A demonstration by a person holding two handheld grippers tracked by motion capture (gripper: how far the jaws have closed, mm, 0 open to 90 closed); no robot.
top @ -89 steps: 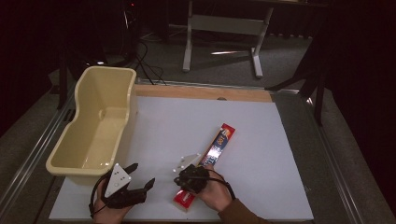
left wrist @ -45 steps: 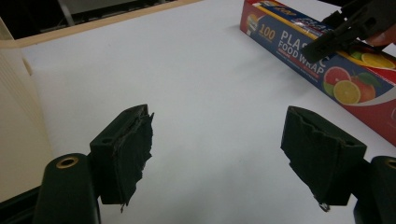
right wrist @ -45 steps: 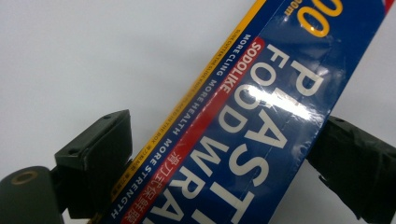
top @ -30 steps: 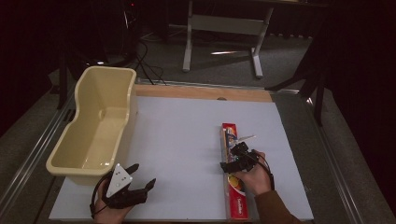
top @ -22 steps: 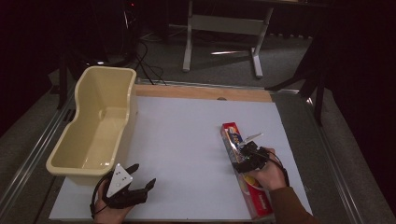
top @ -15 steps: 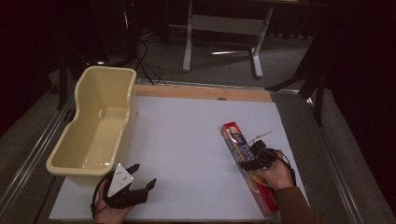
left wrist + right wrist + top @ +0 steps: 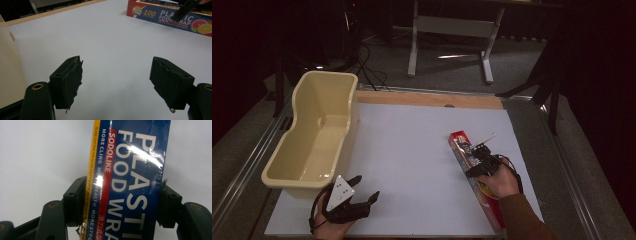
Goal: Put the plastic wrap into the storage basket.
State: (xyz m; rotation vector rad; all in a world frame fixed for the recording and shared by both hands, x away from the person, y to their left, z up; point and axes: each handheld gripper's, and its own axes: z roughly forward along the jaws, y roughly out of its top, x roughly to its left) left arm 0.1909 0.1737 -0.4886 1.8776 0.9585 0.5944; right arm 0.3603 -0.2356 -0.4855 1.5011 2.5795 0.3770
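White surface [image 7: 412,150] in dark room, cream tub [image 7: 314,137] beyond left tool [image 7: 362,204] — jaws wide, empty. Right tool [image 7: 120,202] grips plastic wrap box [image 7: 130,180] — right gripper view reads "SODOLIKE".

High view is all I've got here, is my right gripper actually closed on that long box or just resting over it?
Observer: The right gripper has its jaws pressed on both long sides of the plastic wrap box.
Operator: And what does the box say?
Observer: White letters read PLASTIC FOOD WRAP, with SODOLIKE on a red strip.
Operator: And the left gripper?
Observer: The left gripper has its jaws wide apart over the white tabletop, with nothing between them.
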